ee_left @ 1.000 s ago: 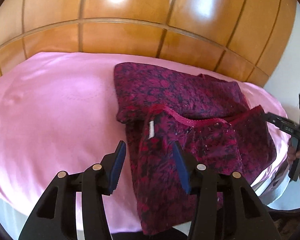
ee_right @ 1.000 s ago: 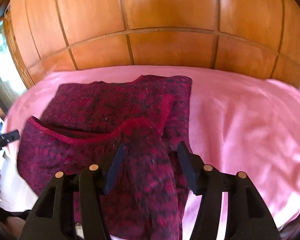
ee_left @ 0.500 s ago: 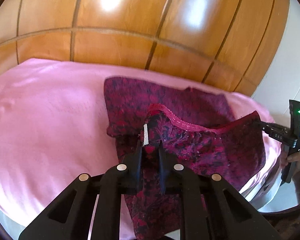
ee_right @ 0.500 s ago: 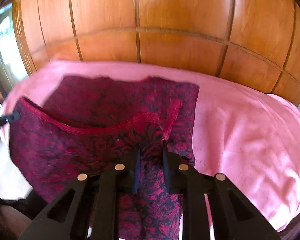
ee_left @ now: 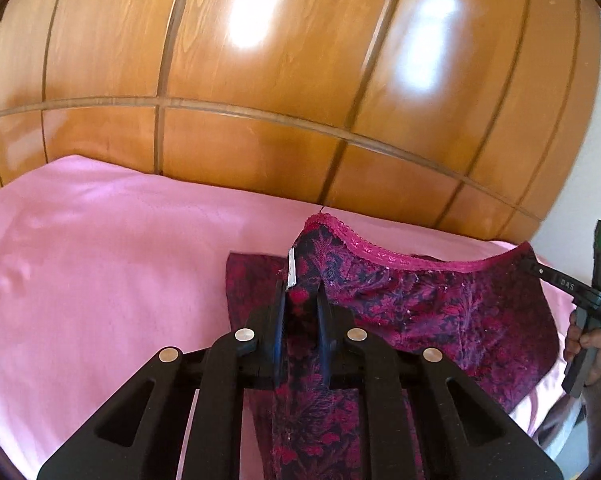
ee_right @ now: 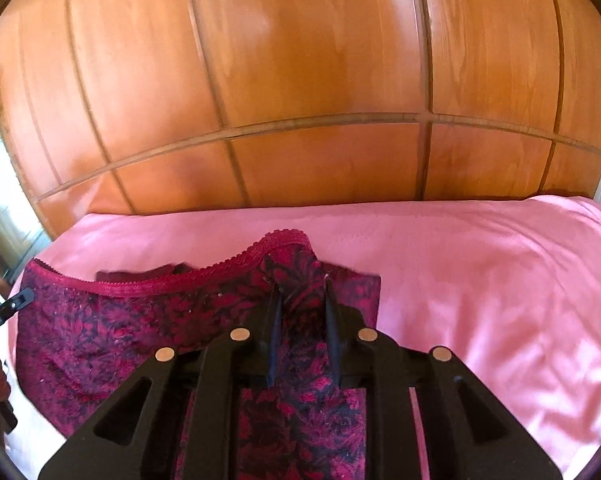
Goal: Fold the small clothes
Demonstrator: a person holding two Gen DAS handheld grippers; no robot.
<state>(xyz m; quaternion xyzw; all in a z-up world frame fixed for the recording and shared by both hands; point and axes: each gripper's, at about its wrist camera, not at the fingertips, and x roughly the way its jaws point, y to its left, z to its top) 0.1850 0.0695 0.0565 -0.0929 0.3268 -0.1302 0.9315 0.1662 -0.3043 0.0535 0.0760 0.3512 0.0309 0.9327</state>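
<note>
Both grippers were apart a second ago; now the left hand-held gripper (ee_left: 300, 300) and right hand-held gripper (ee_right: 302, 300) are clenched on the waistband corners of the maroon garment (ee_left: 440, 312), lifting its near edge off the pink bed (ee_left: 100, 280), ready to fold it forward.

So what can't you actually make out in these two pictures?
- Label text on the garment: left view, too small.
- Garment's near end: both views, under the left gripper and right gripper, then cut by the bottom edge.
- Its far half: both views, behind the raised trim.
</note>
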